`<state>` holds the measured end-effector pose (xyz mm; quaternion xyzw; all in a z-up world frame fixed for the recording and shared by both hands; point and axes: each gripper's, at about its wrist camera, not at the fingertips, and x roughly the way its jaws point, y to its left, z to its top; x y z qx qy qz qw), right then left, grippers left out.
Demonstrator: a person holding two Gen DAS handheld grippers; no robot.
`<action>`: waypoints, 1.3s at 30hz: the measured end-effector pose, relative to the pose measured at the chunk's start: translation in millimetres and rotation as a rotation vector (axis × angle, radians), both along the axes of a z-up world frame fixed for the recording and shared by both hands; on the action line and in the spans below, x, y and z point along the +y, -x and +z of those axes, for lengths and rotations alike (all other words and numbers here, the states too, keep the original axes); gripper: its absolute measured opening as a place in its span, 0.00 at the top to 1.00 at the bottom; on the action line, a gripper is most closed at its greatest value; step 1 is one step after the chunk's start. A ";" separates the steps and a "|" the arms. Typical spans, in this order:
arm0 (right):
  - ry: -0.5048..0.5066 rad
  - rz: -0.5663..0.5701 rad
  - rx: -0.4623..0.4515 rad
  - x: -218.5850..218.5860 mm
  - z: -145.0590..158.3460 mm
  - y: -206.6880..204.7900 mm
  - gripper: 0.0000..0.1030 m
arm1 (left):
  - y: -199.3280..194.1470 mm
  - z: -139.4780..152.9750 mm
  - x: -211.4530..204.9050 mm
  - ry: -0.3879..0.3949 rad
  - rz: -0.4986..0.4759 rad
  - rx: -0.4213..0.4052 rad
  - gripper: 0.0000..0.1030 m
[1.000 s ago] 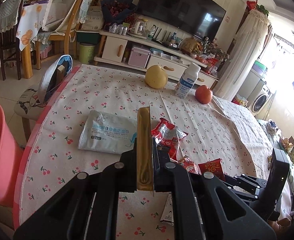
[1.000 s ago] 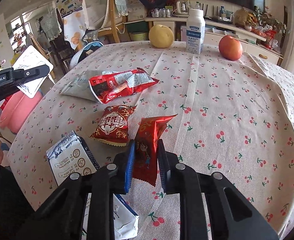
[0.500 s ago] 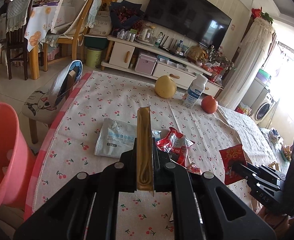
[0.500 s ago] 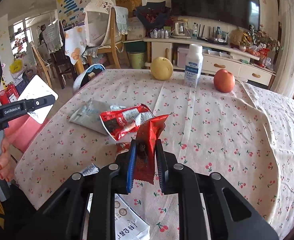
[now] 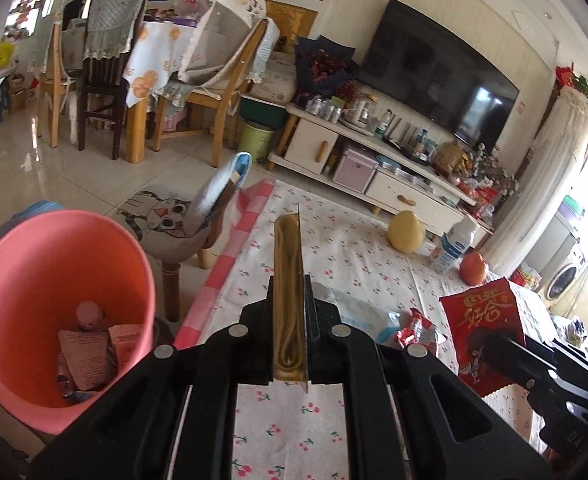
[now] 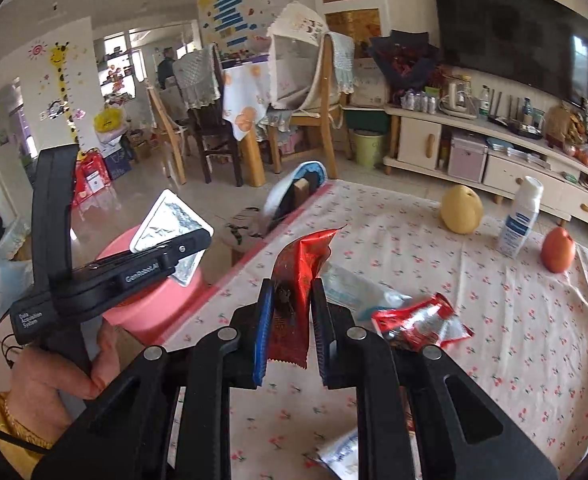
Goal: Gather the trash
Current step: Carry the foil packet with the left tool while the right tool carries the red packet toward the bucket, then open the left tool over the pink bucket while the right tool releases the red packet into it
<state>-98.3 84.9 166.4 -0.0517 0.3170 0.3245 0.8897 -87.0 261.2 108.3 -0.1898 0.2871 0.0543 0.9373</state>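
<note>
A: So left gripper (image 5: 290,304) pinches a foil packet (image 5: 288,300) edge-on, raised beside the pink bucket (image 5: 26,264).

B: Yep, bucket holds a bottle and papers. Right gripper (image 6: 292,312) clamps a red wrapper (image 6: 297,280) above the desk (image 6: 493,320).

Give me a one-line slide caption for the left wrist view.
Left gripper clamps a flat silver-edged wrapper near the pink bin; right gripper holds a red packet.
</note>
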 end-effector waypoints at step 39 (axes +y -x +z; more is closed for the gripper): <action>0.044 0.125 0.117 153.5 -63.1 -19.9 0.13 | 27.5 -32.9 144.1 0.164 0.458 0.101 0.15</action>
